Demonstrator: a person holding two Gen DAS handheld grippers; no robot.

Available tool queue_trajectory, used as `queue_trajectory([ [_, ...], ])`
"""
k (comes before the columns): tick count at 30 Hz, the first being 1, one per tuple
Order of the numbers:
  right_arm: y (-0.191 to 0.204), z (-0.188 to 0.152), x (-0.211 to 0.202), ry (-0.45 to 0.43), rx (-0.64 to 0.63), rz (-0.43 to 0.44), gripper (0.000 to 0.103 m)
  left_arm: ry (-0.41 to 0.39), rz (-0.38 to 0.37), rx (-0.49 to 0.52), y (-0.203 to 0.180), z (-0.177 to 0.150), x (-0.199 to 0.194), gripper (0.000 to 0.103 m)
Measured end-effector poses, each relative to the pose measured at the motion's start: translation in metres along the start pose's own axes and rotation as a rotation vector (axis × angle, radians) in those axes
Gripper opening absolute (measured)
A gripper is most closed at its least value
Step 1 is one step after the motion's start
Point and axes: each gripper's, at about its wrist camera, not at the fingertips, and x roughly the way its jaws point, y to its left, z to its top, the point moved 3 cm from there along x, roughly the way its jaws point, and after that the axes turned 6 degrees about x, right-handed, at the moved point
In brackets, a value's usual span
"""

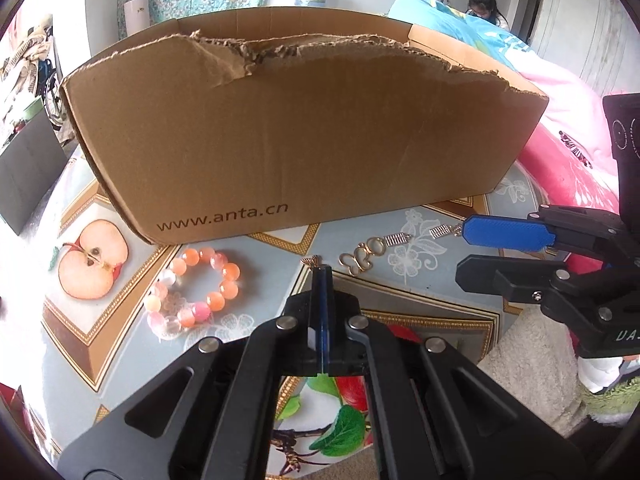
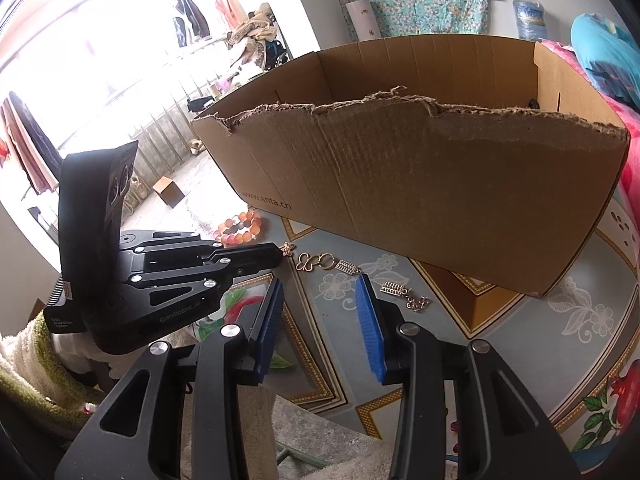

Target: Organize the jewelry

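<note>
A gold necklace (image 1: 362, 256) with clover links and abacus charms lies on the patterned tablecloth before a cardboard box (image 1: 304, 136). It also shows in the right wrist view (image 2: 320, 261). My left gripper (image 1: 320, 270) is shut on the necklace's small butterfly end (image 1: 312, 261), also seen in the right wrist view (image 2: 287, 249). My right gripper (image 2: 320, 288) is open, its blue pads (image 2: 370, 328) on either side of the chain's right part, just above the cloth. An orange and pink bead bracelet (image 1: 192, 292) lies left of the necklace.
The torn box (image 2: 420, 184) fills the back of the table. The tablecloth (image 1: 420, 264) has fruit and flower prints. A pink and blue quilt (image 1: 568, 120) lies to the right. A person sits in the far right background.
</note>
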Motion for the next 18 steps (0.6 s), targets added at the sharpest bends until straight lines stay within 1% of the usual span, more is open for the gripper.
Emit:
queue_trajectory([
  [2,-0.003,-0.001,0.001,0.009,0.011,-0.018,0.039,-0.003,-0.009,-0.011,-0.001,-0.005,-0.003,0.0],
  [3,-0.006,-0.002,0.001,0.014,0.02,-0.038,0.044,-0.005,-0.011,-0.014,-0.002,-0.007,-0.005,0.0],
  [4,-0.01,-0.003,0.002,0.018,0.021,-0.076,0.054,-0.007,-0.013,-0.017,-0.003,-0.009,-0.006,0.0],
  [5,-0.013,-0.004,0.002,0.019,0.014,-0.118,0.057,-0.01,-0.017,-0.018,-0.003,-0.011,-0.007,0.0],
  [6,-0.016,-0.006,0.001,0.015,0.001,-0.162,0.057,-0.013,-0.016,-0.017,-0.004,-0.013,-0.008,0.002],
  [7,-0.02,-0.007,0.0,0.009,-0.011,-0.21,0.058,-0.018,-0.017,-0.016,-0.005,-0.014,-0.009,0.005],
  [8,-0.024,-0.008,-0.002,0.003,-0.019,-0.263,0.065,-0.024,-0.02,-0.016,-0.006,-0.015,-0.01,0.008],
  [10,-0.032,-0.01,-0.003,0.001,-0.01,-0.329,0.074,-0.036,-0.024,-0.017,-0.007,-0.017,-0.012,0.02],
  [11,-0.038,-0.01,-0.003,0.007,0.007,-0.343,0.076,-0.041,-0.021,-0.014,-0.009,-0.016,-0.012,0.024],
  [13,-0.047,-0.011,-0.003,0.006,0.039,-0.372,0.08,-0.048,-0.012,-0.002,-0.013,-0.016,-0.012,0.037],
  [14,-0.051,-0.01,-0.002,0.005,0.04,-0.393,0.086,-0.051,-0.009,0.003,-0.015,-0.015,-0.011,0.04],
  [15,-0.053,-0.01,0.0,0.013,0.037,-0.416,0.089,-0.052,-0.005,0.008,-0.017,-0.015,-0.011,0.045],
  [16,-0.054,-0.01,0.0,0.015,0.033,-0.43,0.095,-0.052,-0.002,0.015,-0.02,-0.014,-0.01,0.048],
  [18,-0.058,-0.007,0.001,0.019,0.047,-0.421,0.097,-0.054,0.007,0.026,-0.024,-0.014,-0.009,0.052],
])
